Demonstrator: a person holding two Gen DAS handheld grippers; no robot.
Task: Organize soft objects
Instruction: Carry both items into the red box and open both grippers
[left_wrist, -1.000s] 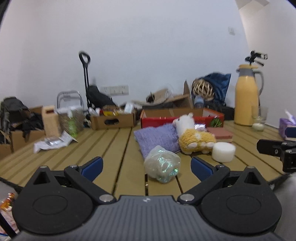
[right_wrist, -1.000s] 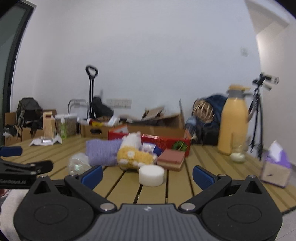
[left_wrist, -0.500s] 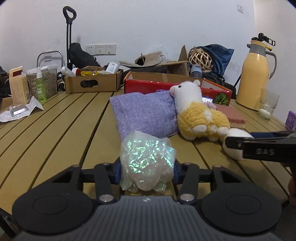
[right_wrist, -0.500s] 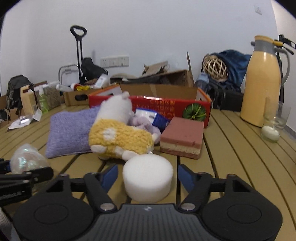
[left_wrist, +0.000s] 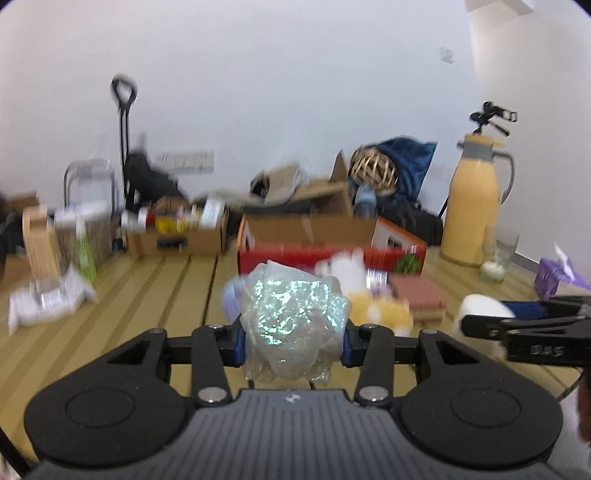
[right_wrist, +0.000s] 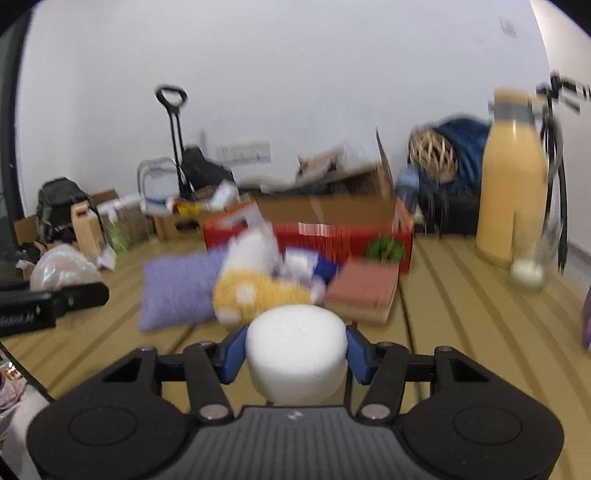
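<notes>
My left gripper (left_wrist: 291, 345) is shut on a crinkly iridescent ball (left_wrist: 291, 317) and holds it above the slatted table. My right gripper (right_wrist: 295, 350) is shut on a white foam puck (right_wrist: 297, 350), also lifted. In the left wrist view the right gripper's finger (left_wrist: 517, 326) shows at the right edge with the puck (left_wrist: 480, 306). On the table beyond lie a lavender pillow (right_wrist: 177, 291), a yellow and white plush animal (right_wrist: 258, 291) and a pink sponge block (right_wrist: 364, 295). Behind them stands an open red cardboard box (right_wrist: 332, 236).
A yellow thermos jug (right_wrist: 513, 177) and a glass with a candle (right_wrist: 528, 269) stand at the right. A purple tissue box (left_wrist: 554, 277) sits near the right edge. Brown cartons (left_wrist: 177, 236), bottles and papers crowd the table's (right_wrist: 461, 295) far left.
Both grippers went from open to shut, the left on the iridescent ball, the right on the white puck. Both then rose and drew back from the table with their objects.
</notes>
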